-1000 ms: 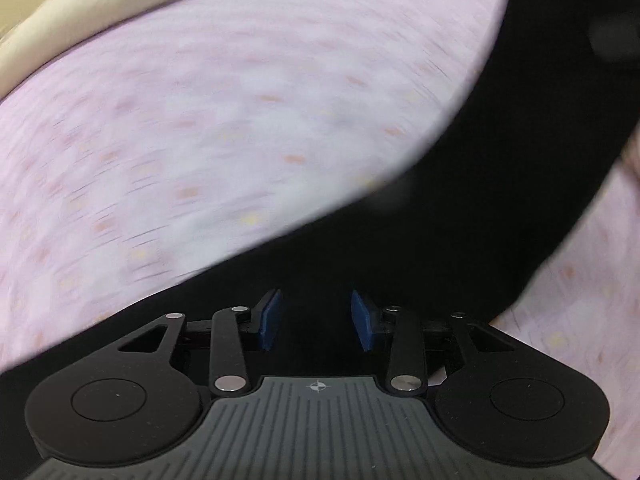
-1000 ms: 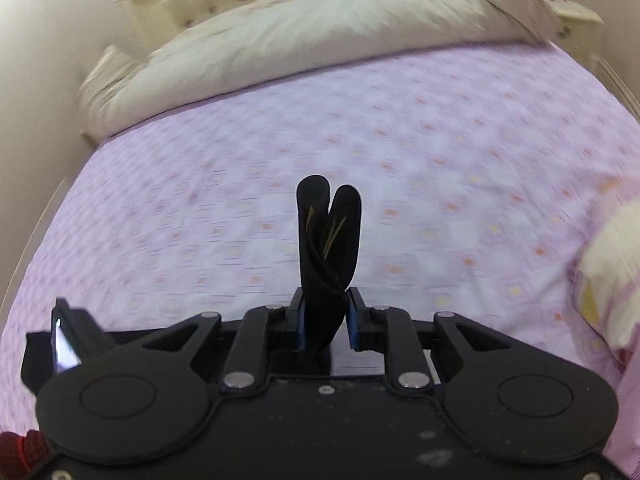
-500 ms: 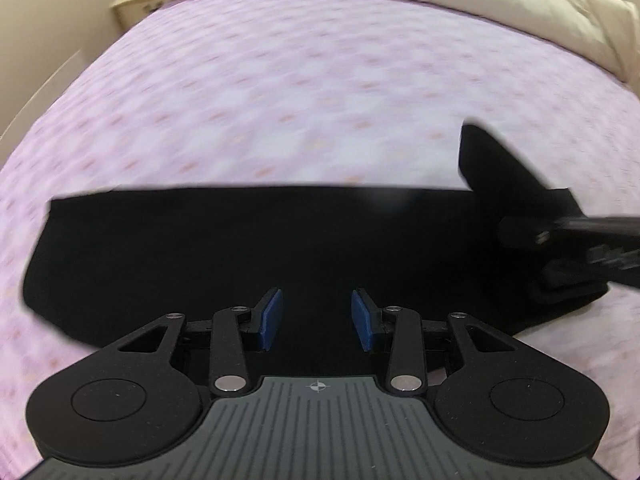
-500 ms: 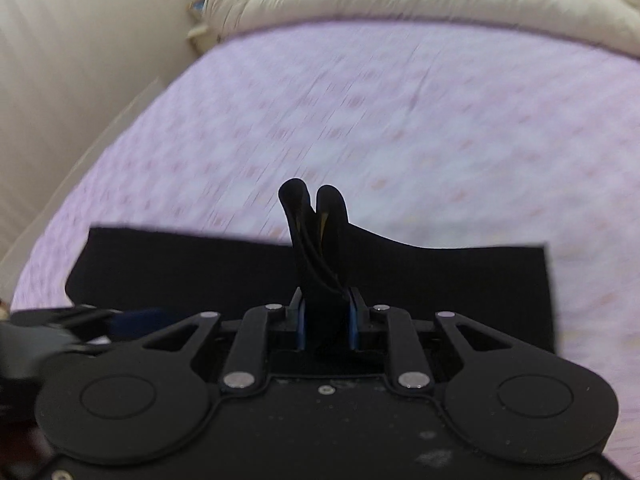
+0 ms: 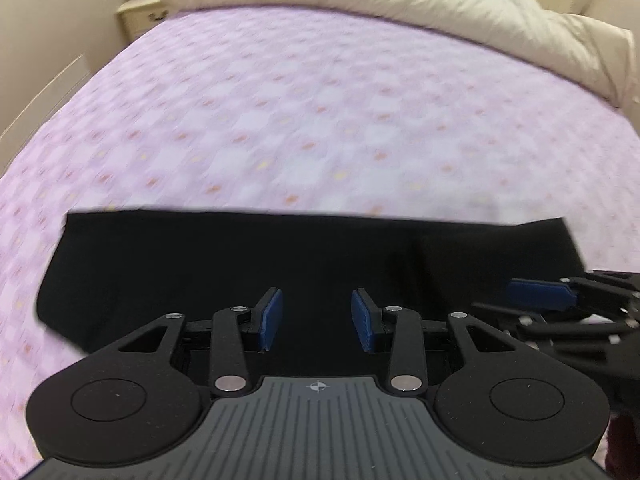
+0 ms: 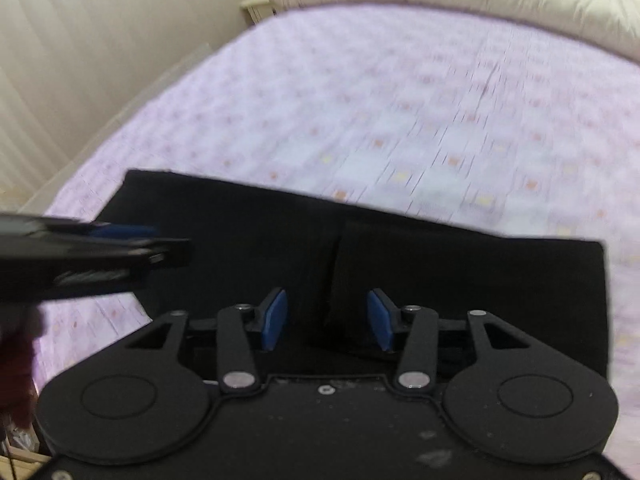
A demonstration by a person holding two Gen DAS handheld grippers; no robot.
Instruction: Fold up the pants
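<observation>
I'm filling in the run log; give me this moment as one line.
stage: fold laid down | pants: flat on bed | left tool: open, empty | right tool: open, empty

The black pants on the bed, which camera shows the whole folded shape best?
The left wrist view: the black pants stretch as a long band across the purple bedsheet, with both short ends visible. The right wrist view shows the overlapped fold edge better, but the left gripper covers part of the pants' left end.
</observation>
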